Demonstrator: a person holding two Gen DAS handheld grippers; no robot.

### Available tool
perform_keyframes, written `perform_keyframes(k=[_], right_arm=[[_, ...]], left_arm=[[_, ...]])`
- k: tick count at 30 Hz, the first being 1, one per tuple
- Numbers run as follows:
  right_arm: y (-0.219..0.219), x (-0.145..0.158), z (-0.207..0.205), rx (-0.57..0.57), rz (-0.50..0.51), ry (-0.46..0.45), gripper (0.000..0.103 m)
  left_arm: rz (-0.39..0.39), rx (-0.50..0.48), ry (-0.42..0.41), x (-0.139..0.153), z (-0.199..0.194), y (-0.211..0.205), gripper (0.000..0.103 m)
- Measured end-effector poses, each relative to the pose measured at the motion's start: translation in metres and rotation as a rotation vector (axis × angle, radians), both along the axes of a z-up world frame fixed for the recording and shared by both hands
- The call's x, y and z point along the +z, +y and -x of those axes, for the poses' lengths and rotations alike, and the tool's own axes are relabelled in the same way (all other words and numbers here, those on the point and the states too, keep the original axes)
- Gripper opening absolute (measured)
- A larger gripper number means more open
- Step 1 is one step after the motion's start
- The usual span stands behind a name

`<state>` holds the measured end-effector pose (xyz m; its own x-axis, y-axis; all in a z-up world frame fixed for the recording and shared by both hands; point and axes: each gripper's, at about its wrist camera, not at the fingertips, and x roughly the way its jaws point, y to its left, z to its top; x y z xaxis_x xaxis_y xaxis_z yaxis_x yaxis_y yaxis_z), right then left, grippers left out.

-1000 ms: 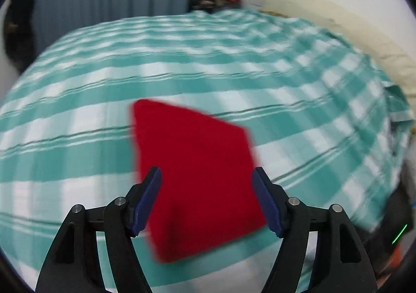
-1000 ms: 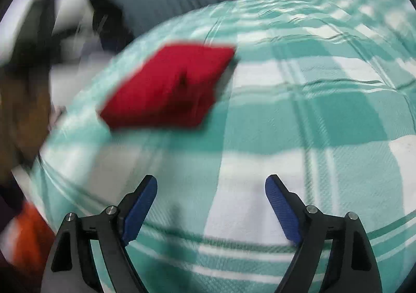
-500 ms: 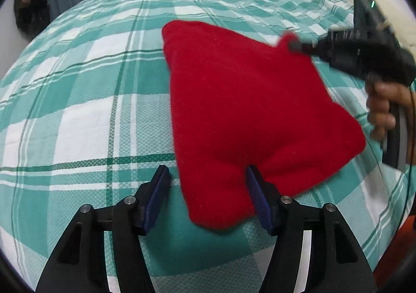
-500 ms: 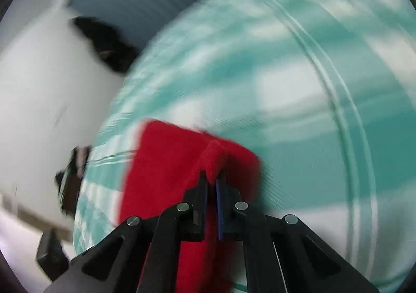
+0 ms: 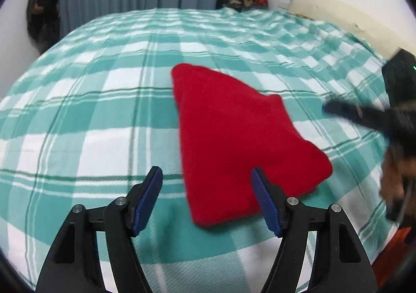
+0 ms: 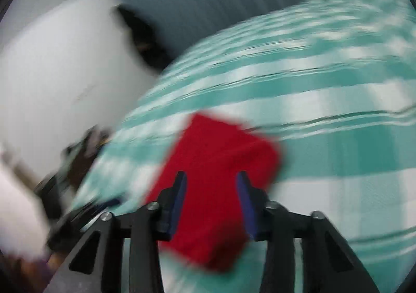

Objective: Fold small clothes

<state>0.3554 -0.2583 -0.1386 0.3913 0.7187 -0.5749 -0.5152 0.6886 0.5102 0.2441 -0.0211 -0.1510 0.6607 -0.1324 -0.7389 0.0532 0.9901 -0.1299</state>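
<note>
On a bed (image 5: 104,100) with a teal checked cover, a folded red cloth (image 5: 234,137) lies flat. The left tool (image 5: 208,199) and right tool (image 6: 211,202) hover wide open, holding nothing. A careless pinch could catch only the top layer and undo the fold.

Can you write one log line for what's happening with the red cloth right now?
red cloth: folded, flat on checked bedspread | left gripper: open | right gripper: open, blurred

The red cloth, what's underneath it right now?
The red cloth lies on the teal checked bedspread. Whatever sits between its folded layers is covered and cannot be seen.
</note>
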Motion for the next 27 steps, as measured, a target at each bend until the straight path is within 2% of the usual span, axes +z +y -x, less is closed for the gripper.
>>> perform_keyframes(k=[1, 2, 3, 4, 5, 6, 7, 10, 14, 17, 19, 23, 27], right_arm=[[0.012, -0.007, 0.01, 0.06, 0.037, -0.004, 0.033], [0.022, -0.023, 0.019, 0.092, 0.122, 0.001, 0.029], [0.03, -0.049, 0.023, 0.098, 0.236, 0.042, 0.018], [0.029, -0.076, 0.021, 0.079, 0.307, 0.119, 0.015], [0.022, -0.091, 0.019, 0.045, 0.271, 0.164, 0.014], [0.012, -0.092, 0.018, 0.006, 0.206, 0.182, 0.012], [0.011, -0.089, 0.017, -0.006, 0.211, 0.184, 0.012], [0.013, -0.073, 0.022, -0.006, 0.258, 0.158, 0.018], [0.005, -0.04, 0.034, -0.02, 0.24, 0.092, 0.019], [-0.001, -0.026, 0.048, -0.038, 0.233, 0.077, 0.027], [-0.004, -0.031, 0.051, -0.062, 0.236, 0.09, 0.032], [-0.015, -0.045, 0.058, -0.1, 0.216, 0.141, 0.033], [-0.017, -0.048, 0.062, -0.116, 0.207, 0.144, 0.037]], left_arm=[[-0.045, -0.017, 0.034, -0.011, -0.006, -0.008, 0.069], [-0.079, -0.027, 0.074, -0.022, -0.012, -0.012, 0.069], [-0.108, -0.034, 0.121, -0.037, -0.017, -0.015, 0.069], [-0.11, -0.04, 0.165, -0.051, -0.021, -0.015, 0.07], [-0.08, -0.031, 0.163, -0.054, -0.02, -0.011, 0.071], [-0.056, -0.017, 0.156, -0.049, -0.018, -0.007, 0.074], [-0.048, -0.006, 0.158, -0.045, -0.016, -0.004, 0.078], [-0.031, 0.017, 0.147, -0.031, -0.009, 0.003, 0.079], [-0.084, 0.029, 0.153, -0.023, -0.004, 0.002, 0.079], [-0.103, 0.038, 0.165, -0.026, -0.004, 0.0, 0.08], [-0.121, 0.039, 0.171, -0.027, -0.006, -0.002, 0.08], [-0.153, 0.033, 0.168, -0.023, -0.004, -0.003, 0.08], [-0.173, 0.026, 0.166, -0.021, -0.004, -0.004, 0.08]])
